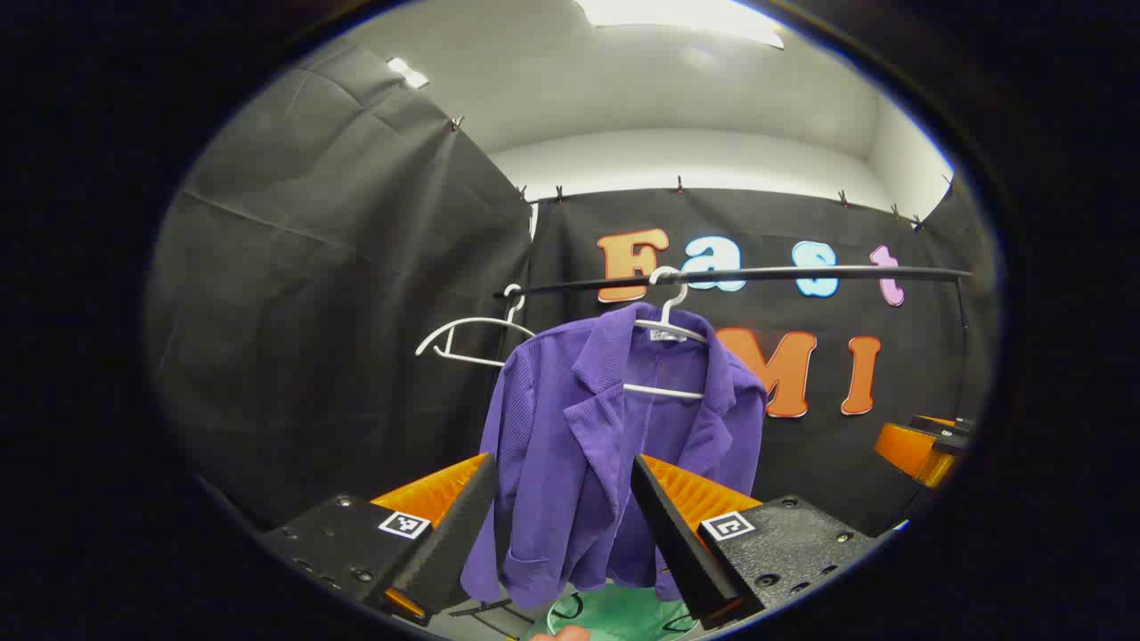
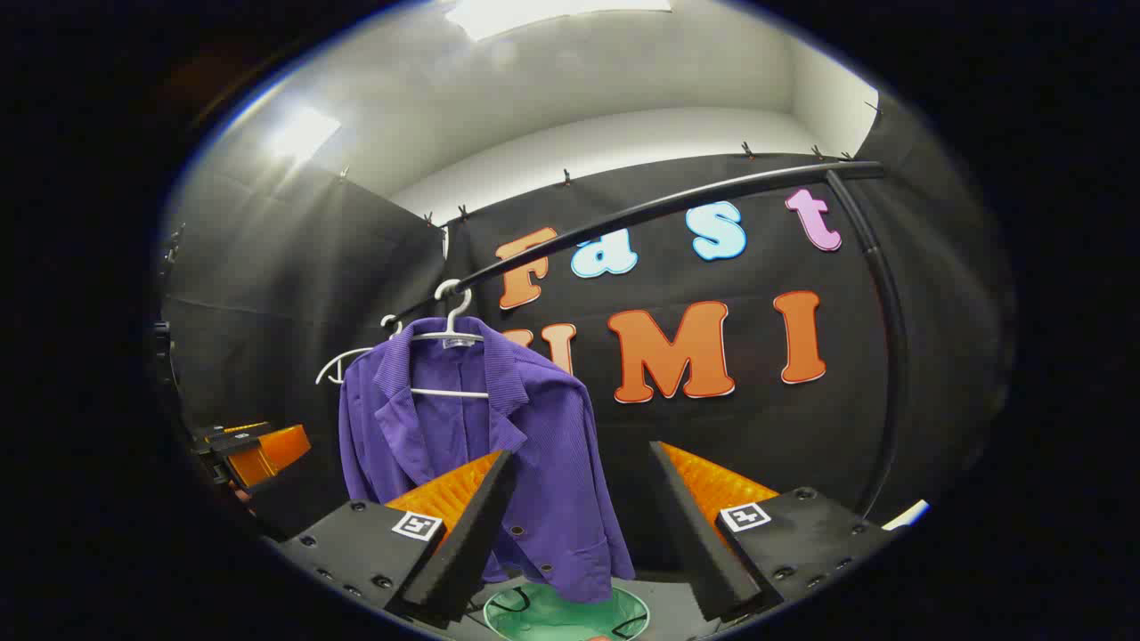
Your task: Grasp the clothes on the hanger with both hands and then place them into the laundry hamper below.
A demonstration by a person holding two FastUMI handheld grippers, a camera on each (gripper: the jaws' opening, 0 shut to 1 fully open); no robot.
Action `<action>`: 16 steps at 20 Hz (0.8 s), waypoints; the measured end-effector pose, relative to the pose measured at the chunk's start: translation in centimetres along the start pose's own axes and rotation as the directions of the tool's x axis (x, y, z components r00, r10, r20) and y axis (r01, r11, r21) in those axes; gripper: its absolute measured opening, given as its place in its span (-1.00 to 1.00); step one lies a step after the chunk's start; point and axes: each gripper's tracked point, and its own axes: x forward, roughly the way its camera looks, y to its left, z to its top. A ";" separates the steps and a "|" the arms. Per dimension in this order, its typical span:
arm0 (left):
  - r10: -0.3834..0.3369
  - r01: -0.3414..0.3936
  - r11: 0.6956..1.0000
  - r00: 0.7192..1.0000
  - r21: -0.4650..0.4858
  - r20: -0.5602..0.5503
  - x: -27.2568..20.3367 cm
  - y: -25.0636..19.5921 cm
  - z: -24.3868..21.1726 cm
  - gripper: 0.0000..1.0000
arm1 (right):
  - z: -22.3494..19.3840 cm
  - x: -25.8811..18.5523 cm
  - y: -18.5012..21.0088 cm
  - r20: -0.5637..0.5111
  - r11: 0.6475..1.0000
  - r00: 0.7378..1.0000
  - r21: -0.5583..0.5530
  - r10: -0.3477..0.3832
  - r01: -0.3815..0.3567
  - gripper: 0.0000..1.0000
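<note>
We hold the left claw (image 1: 561,525) and the right claw (image 2: 579,525) both spread wide and empty, short of the purple jacket (image 1: 606,445), which hangs on a white hanger (image 1: 668,334) from the rail (image 1: 757,274), directly above the green hamper (image 2: 565,616).

A jacket (image 1: 614,445) hangs on a hanger (image 1: 670,334) from the rail (image 1: 802,273), a bare hanger (image 1: 472,334) to its left, the hamper (image 2: 565,614) directly below.
</note>
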 end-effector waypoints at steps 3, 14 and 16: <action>0.019 -0.019 1.000 1.000 -0.015 0.006 0.3 0.4 0.2 0.84 | -0.5 0.0 0.3 -0.013 1.000 1.000 0.001 0.018 -0.018 0.77; 0.126 -0.126 0.992 0.992 -0.004 0.026 -2.3 -0.4 0.7 0.84 | -0.5 0.2 0.4 -0.004 0.990 0.990 -0.011 0.142 -0.142 0.77; 0.144 -0.144 0.990 0.990 -0.006 0.007 -3.1 -1.0 0.0 0.94 | -1.1 0.1 0.1 -0.015 0.987 0.987 0.004 0.162 -0.162 0.79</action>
